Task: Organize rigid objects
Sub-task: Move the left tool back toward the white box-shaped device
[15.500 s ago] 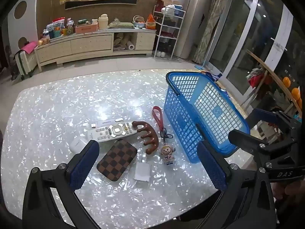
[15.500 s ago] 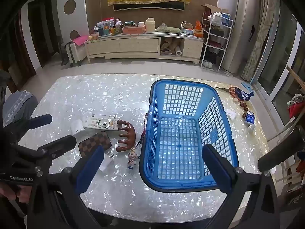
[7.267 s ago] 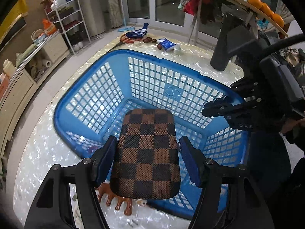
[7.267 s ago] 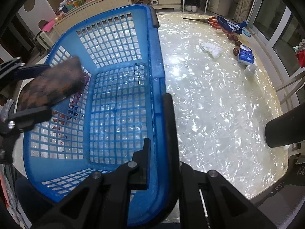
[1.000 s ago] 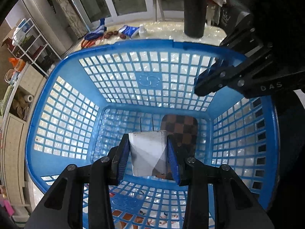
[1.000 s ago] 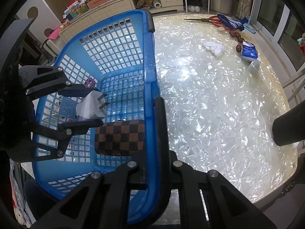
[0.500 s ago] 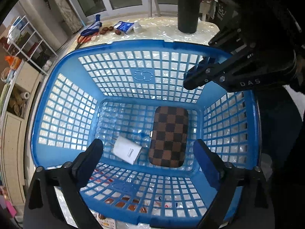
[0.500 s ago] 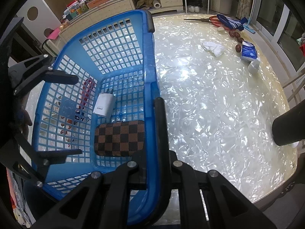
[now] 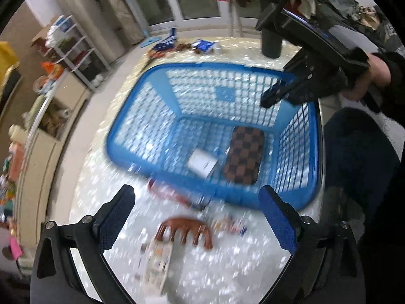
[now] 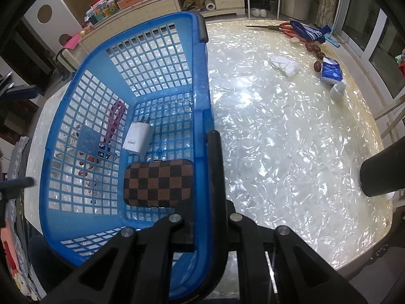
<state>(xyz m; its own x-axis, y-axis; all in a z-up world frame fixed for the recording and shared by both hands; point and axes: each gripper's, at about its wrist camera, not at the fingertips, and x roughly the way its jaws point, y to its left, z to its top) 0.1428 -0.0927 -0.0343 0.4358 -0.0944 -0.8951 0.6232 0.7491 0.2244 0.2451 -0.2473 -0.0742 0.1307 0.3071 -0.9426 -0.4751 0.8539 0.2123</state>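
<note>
Blue plastic lattice basket (image 10: 162, 58) on pearl-white shell-pattern table (image 10: 291, 139); two items inside.

Contents: brown checkered flat case (image 10: 159, 183) lying beside white plug-in charger (image 10: 138, 138) on the basket floor. Right gripper (image 10: 206, 167): jaws pressed together, pinching the basket's near rim. Left gripper (image 9: 197, 217): jaws spread wide, nothing between them, above the table outside the basket. On the table: brown wooden comb-shaped massager (image 9: 186, 230), white remote control (image 9: 157, 263), red strap (image 9: 167, 192).
</note>
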